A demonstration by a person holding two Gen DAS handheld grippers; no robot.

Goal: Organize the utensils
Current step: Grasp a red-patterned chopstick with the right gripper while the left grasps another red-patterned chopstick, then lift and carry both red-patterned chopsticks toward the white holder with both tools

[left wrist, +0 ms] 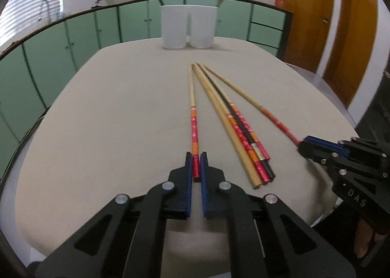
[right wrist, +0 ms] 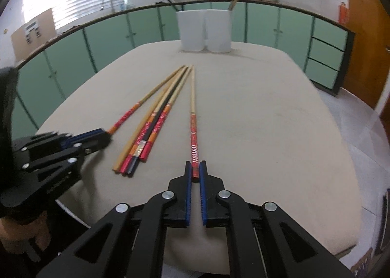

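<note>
Chopsticks lie fanned on the beige table (left wrist: 109,119), tips toward two white holders (left wrist: 187,25) at the far edge. From my left wrist view, my left gripper (left wrist: 196,164) is clamped on the red end of the leftmost chopstick (left wrist: 193,97); my right gripper (left wrist: 307,144) pinches the rightmost chopstick (left wrist: 243,94). With so short a bite at the very end, the stick could pivot or slip out when lifted.

From my right wrist view, my right gripper (right wrist: 195,172) is closed on its chopstick (right wrist: 193,97), angled down toward the table, while the left gripper (right wrist: 103,135) grips its own beside the loose bundle (right wrist: 148,131), which a careless lift might scatter.
</note>
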